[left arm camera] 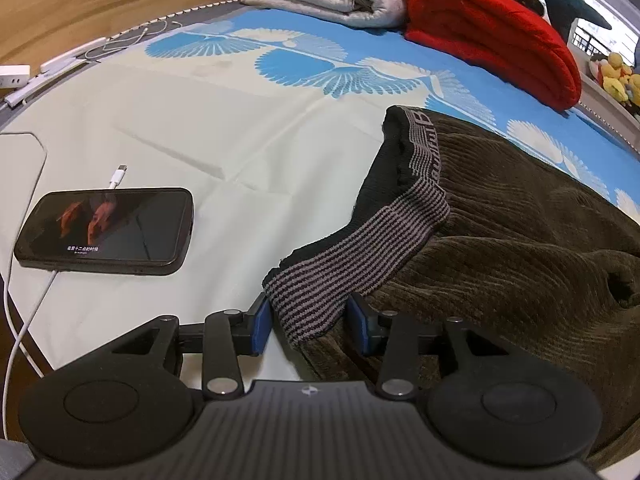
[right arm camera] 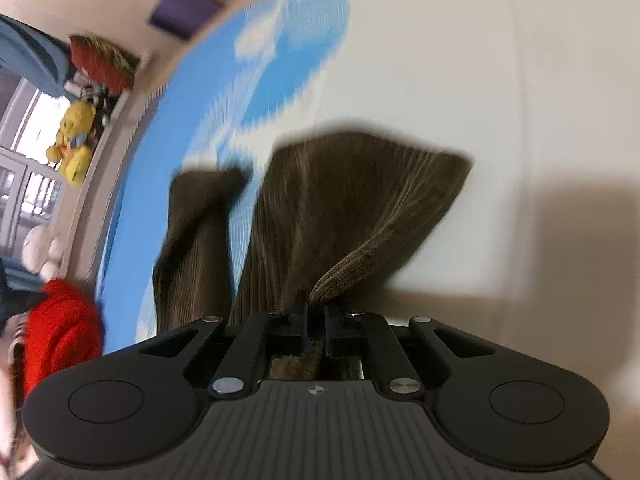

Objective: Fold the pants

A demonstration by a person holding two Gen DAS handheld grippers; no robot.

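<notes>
**Waistband loose in one grip, leg fabric pinched in the other**

The pants [left arm camera: 520, 240] lie rumpled on the bedsheet [left arm camera: 200, 128], well to the right of the phone [left arm camera: 106, 232]. The left gripper [left arm camera: 308, 320] straddles the striped waistband [left arm camera: 360, 248] with its pads spread, not visibly pressing — a lift now would likely leave that corner behind. The right gripper [right arm camera: 316, 328] is pressed together on a ridge of the leg [right arm camera: 340, 272]; pulling hard could bunch it. The charging cable [left arm camera: 24, 320] beside the phone could snag.

Even indoor light, right-wrist motion blur
</notes>
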